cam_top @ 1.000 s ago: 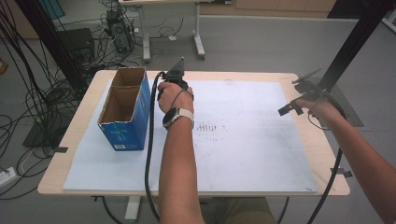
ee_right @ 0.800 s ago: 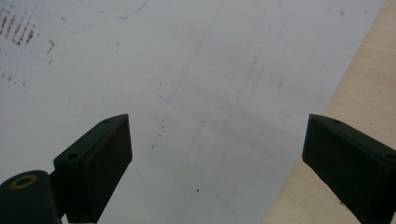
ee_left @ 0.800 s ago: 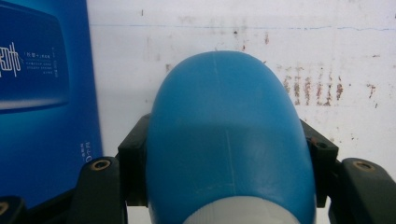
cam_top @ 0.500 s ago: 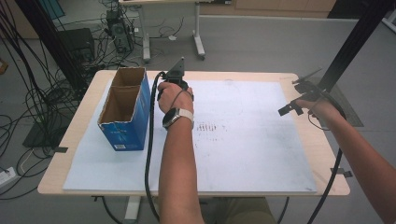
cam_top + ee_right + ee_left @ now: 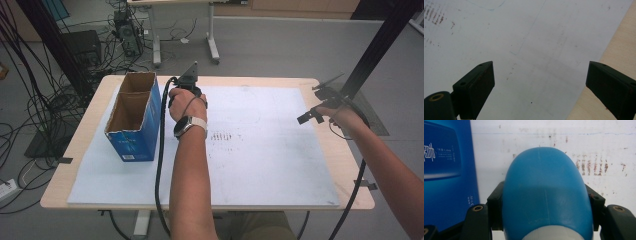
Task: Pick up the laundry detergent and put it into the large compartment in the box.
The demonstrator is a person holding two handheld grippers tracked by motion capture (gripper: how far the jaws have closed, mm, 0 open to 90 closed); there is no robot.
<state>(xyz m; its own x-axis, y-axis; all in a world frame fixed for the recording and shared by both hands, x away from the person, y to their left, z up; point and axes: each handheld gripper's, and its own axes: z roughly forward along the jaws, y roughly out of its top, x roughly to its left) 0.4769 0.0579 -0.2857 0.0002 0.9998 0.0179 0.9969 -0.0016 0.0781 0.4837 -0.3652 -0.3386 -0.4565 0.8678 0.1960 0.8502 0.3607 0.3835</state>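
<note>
From the high view, your left gripper (image 5: 186, 89) sits over the far part of the white sheet (image 5: 280, 165), just beside the open cardboard box (image 5: 134, 116) with the blue sides. Your hand covers what it carries here. Your right gripper (image 5: 320, 105) hangs well apart from it, at the far right edge of the table (image 5: 65, 170), with nothing near it.

In the left gripper view, your jaws are clamped on a blue bottle (image 5: 545, 195), one pad against each flank. Its rounded blue end points away from the camera, and a white band, probably the neck or cap, shows at the bottom edge. The blue wall of the box (image 5: 447, 170) stands just to the left, and the stained sheet (image 5: 574, 147) lies beyond the bottle.

In the right gripper view, your jaws stand wide apart with nothing between them, over bare sheet (image 5: 524, 37) and a strip of wooden table (image 5: 619, 42) edge.

You look to be in the carrying step: bottle gripped, box alongside, bottle not yet in it. The next move likely calls for lifting it clear of the box's rim, shifting it over one of the two compartments, lowering it in, and only then letting go. Mind the rim, since a bump could tip the light box.
</note>
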